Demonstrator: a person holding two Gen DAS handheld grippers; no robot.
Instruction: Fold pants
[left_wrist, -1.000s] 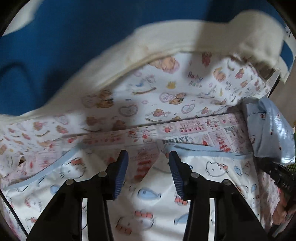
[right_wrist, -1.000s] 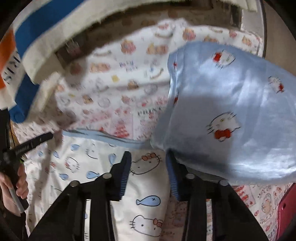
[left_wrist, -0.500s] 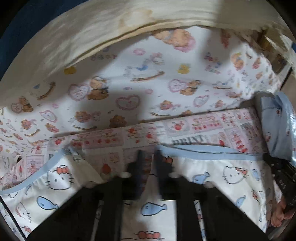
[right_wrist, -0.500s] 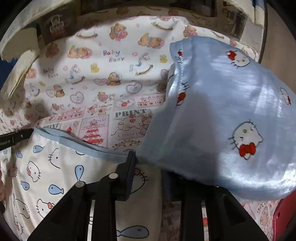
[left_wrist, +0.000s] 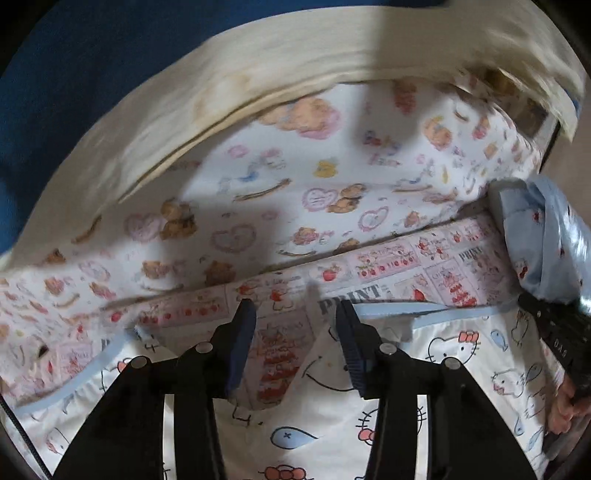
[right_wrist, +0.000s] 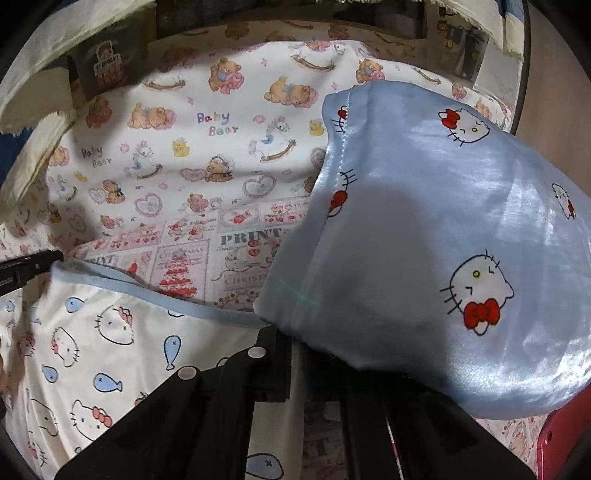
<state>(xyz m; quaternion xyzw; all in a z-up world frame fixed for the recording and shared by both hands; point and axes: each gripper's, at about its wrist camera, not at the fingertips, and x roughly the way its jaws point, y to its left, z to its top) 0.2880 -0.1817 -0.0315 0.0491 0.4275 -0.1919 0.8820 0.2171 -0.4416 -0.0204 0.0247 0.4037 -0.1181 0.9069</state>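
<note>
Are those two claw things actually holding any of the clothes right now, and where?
The left gripper is open, holding nothing. The right gripper looks closed near the blue waistband of the white pants, but blue satin cloth hides its tips.

The left black two-finger gripper with blue ribbed pads (left_wrist: 295, 343) has its jaws spread wide apart, pointing forward and low. The right black two-finger gripper (right_wrist: 295, 343) has its jaws drawn close together, tips partly hidden.

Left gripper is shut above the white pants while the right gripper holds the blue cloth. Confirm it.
Not quite: the left gripper is open, jaws spread above the white pants, as the left wrist view shows. The right gripper does hold the blue cloth.
</note>
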